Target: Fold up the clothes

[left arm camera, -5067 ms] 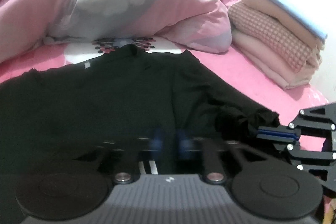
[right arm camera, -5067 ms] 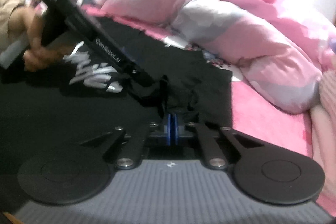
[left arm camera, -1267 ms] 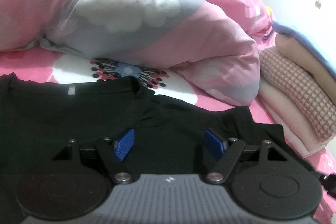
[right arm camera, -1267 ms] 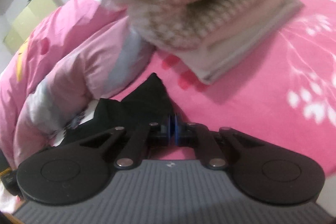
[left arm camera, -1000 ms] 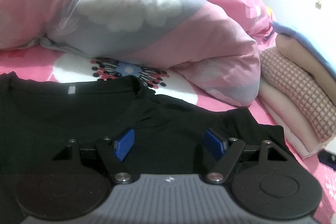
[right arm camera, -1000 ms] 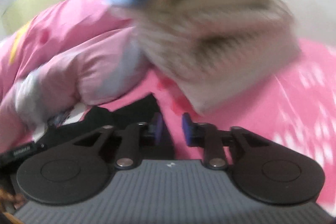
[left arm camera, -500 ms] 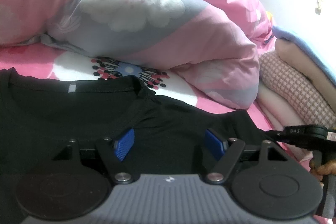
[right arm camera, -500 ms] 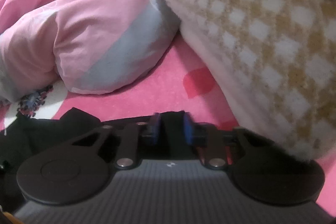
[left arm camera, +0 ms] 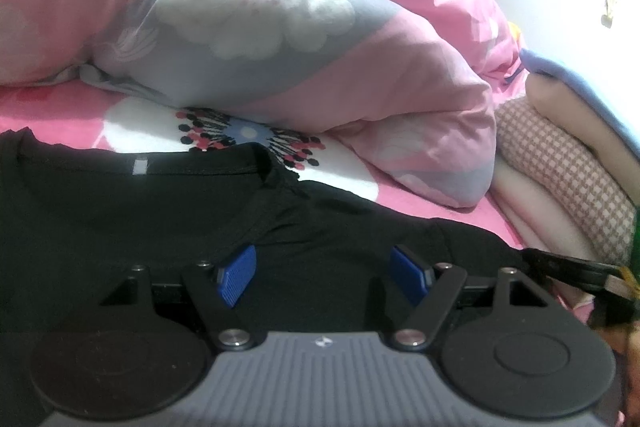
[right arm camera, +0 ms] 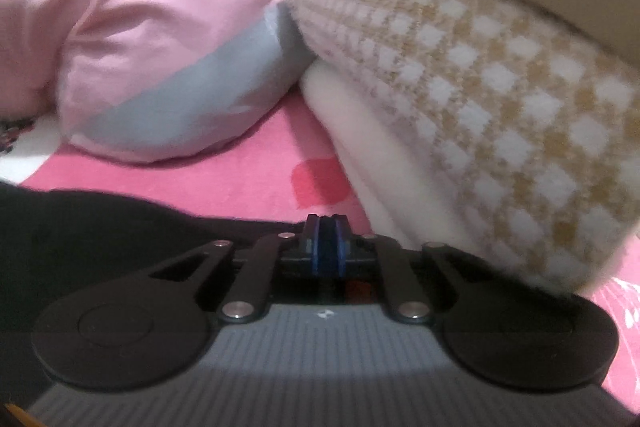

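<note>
On the pink bed sheet (left arm camera: 60, 115) lies a black T-shirt (left arm camera: 140, 219), flat, with its round neck hole pointing toward the big pink quilt (left arm camera: 280, 27). The quilt is heaped up past the shirt's collar, close to it. The shirt's far edge reaches toward the stack of folded blankets (left arm camera: 568, 163) at the side of the bed, but a strip of pink sheet shows between them.

The left gripper (left arm camera: 324, 273) hangs over the shirt, just below the collar and near the shoulder. Its two blue pads (left arm camera: 236, 275) are spread wide apart, and only black cloth shows in the gap under them. They are not pinching anything.

The right gripper (right arm camera: 327, 247) is at the shirt's edge (right arm camera: 120, 223), near the folded blankets (right arm camera: 480, 99). Its blue pads are almost together, with a thin dark gap, and its jaws are opening. Black cloth lies right at the tips, but it is too dark there to tell if any cloth is between the pads. The checked blanket sits just beside this gripper, above a plain white one. A bit of the right gripper's black body (left arm camera: 576, 269) also shows at the side of the left view, by the shirt's sleeve end.
</note>
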A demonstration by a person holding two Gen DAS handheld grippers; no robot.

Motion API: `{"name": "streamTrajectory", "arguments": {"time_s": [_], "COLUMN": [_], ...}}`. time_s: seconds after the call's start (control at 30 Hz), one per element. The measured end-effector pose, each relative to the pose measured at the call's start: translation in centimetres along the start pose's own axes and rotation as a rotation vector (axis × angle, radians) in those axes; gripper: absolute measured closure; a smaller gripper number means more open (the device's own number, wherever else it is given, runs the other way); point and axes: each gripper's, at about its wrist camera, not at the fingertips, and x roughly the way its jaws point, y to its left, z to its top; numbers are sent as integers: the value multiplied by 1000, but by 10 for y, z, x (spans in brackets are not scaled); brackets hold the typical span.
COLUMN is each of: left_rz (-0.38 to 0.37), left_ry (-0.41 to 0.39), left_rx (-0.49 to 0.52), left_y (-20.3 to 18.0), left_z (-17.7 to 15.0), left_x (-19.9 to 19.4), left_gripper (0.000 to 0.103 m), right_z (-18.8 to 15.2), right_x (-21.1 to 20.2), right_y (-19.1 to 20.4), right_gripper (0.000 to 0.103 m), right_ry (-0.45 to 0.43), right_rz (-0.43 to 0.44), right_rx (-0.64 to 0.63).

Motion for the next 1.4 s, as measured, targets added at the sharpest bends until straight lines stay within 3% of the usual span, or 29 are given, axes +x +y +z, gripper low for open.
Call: {"name": "streamTrajectory", "arguments": {"time_s": [0.07,0.2,0.27,0.3,0.33,0.37,0.4,0.47,0.53,0.6,0.67,0.8,0.87,0.93,1.0,1.03,1.13,1.23,1.33,1.37,1.4], "left_rz": [0,0,0,0,0,-1,-3,-7,-5,-3,0,-2,-5,-7,-10,-10,-7,-6,-5,-4,-4], "left_ry": [0,0,-1,-1,-1,-1,-2,-2,-2,-2,-2,-3,-3,-4,-4,-4,-3,-3,-3,-3,-3], "left_rx": [1,1,1,1,1,0,-3,-9,-6,-3,0,-2,-6,-9,-13,-13,-9,-8,-7,-6,-6], "left_y": [0,0,0,0,1,1,1,2,1,1,0,1,1,2,2,2,1,1,1,1,1], "left_z": [0,0,0,0,0,0,0,0,0,0,0,0,0,0,0,0,0,0,0,0,0], "left_x": [0,0,0,0,0,0,-1,-1,-1,0,0,0,-1,-1,-1,-1,-1,-1,-1,-1,-1], "left_gripper": [28,28,28,28,28,28,28,28,28,28,28,28,28,28,28,28,28,28,28,28,28], "right_z": [-3,-9,-9,-8,-7,-7,-8,-15,-22,-24,-28,-20,-15,-10,2,6,8,3,-18,-25,-31], "right_x": [-17,-55,-67,-66,-64,-56,-46,-23,-6,-7,-20,-34,-16,20,39,37,4,-52,-79,-79,-73], "right_y": [-3,-2,7,15,23,29,33,34,15,5,16,48,58,56,47,45,42,20,-7,-18,-35], "right_gripper": [68,64,71,78,92,96,96,101,103,103,103,103,103,103,103,103,103,103,103,103,103], "right_ry": [-19,-110,-157,-157,-150,-129,-102,-47,-14,-7,-50,-142,-113,-26,1,1,-48,-111,-73,-45,-15], "right_rz": [62,136,164,184,203,218,205,102,-34,-102,-114,-3,17,-71,-172,-172,-118,52,245,252,196], "right_rx": [-18,-99,-196,-251,-301,-334,-368,-452,-468,-477,-540,-605,-637,-639,-587,-569,-537,-431,-388,-375,-339]}}
